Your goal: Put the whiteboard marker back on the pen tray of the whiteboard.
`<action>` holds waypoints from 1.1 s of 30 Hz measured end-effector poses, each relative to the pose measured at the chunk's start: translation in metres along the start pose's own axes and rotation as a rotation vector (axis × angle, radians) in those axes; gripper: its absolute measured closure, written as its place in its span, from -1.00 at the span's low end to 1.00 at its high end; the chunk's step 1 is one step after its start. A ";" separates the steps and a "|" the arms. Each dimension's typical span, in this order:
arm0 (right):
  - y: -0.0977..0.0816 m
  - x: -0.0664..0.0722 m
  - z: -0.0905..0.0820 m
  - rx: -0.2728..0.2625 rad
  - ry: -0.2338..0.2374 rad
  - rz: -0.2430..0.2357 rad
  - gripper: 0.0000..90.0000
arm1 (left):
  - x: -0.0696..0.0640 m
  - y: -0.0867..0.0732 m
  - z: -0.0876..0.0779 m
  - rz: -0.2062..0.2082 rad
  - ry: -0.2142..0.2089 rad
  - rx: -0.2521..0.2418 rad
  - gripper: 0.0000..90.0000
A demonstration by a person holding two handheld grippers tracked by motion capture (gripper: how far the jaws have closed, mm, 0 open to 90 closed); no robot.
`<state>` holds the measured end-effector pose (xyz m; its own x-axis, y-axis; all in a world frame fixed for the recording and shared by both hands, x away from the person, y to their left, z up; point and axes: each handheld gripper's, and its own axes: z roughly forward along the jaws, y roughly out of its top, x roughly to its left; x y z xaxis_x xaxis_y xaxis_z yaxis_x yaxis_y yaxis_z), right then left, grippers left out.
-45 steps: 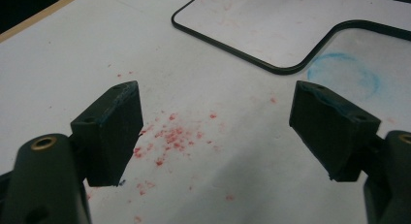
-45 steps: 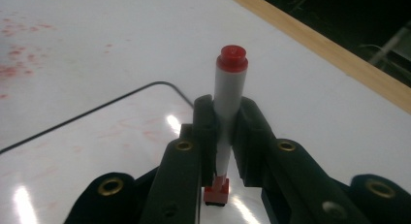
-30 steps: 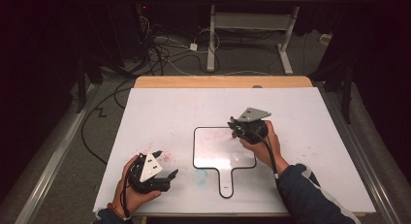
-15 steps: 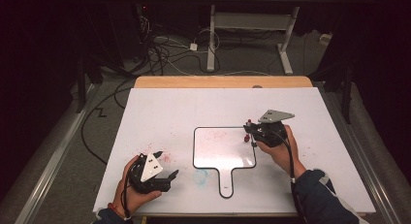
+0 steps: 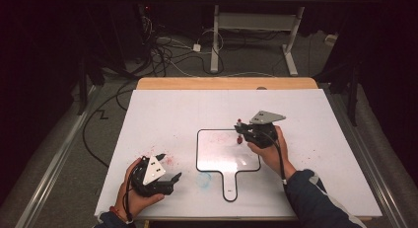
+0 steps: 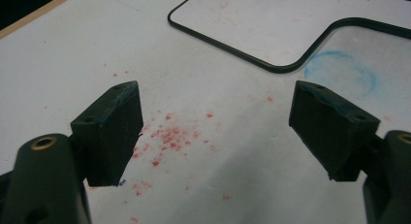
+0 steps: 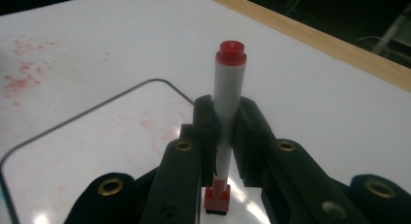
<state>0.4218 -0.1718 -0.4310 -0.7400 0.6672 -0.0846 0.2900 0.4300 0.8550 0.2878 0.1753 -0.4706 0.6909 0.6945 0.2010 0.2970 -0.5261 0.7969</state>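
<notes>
Right claw (image 5: 240,132) — tilted, clamping marker (image 7: 228,95).

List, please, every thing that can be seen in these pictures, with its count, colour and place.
marker: 1, white with red ends, clamped in the right gripper over the small board's far right corner
small board: 1, white with black rim and handle, middle of the table
table: 1, white top with wooden far edge, red specks and a blue smudge on it
cables: several, black and white, on the floor behind
left gripper: 1, black, fingers open, near left corner
right gripper: 1, black, shut on the marker
</notes>
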 end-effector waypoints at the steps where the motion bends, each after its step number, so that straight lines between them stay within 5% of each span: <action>1: 0.002 0.004 0.004 -0.002 0.022 0.001 0.81 | 0.000 0.000 0.000 -0.008 -0.005 0.004 -0.58; 9: 0.016 0.023 0.030 -0.017 0.052 -0.053 0.81 | 0.001 -0.001 -0.002 -0.013 -0.004 -0.005 -0.58; 14: 0.015 0.010 0.026 0.022 -0.100 -0.107 0.81 | 0.000 -0.001 -0.003 -0.015 -0.006 -0.008 -0.58; 19: 0.008 -0.011 0.018 0.013 -0.178 -0.058 0.81 | 0.000 0.000 -0.002 -0.010 -0.007 -0.007 -0.58; 23: 0.006 -0.012 0.021 -0.026 -0.154 -0.001 0.81 | -0.001 0.001 -0.001 -0.007 -0.010 -0.005 -0.58; 27: 0.009 0.003 0.030 -0.057 -0.056 0.056 0.81 | 0.000 0.001 0.000 0.004 -0.007 -0.008 -0.58; 33: 0.021 0.040 0.046 -0.051 0.060 0.035 0.81 | 0.000 0.000 -0.002 -0.012 -0.010 -0.010 -0.58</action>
<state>0.4258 -0.1086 -0.4401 -0.7657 0.6427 -0.0248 0.2859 0.3746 0.8820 0.2866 0.1758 -0.4695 0.6940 0.6956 0.1858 0.2986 -0.5128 0.8049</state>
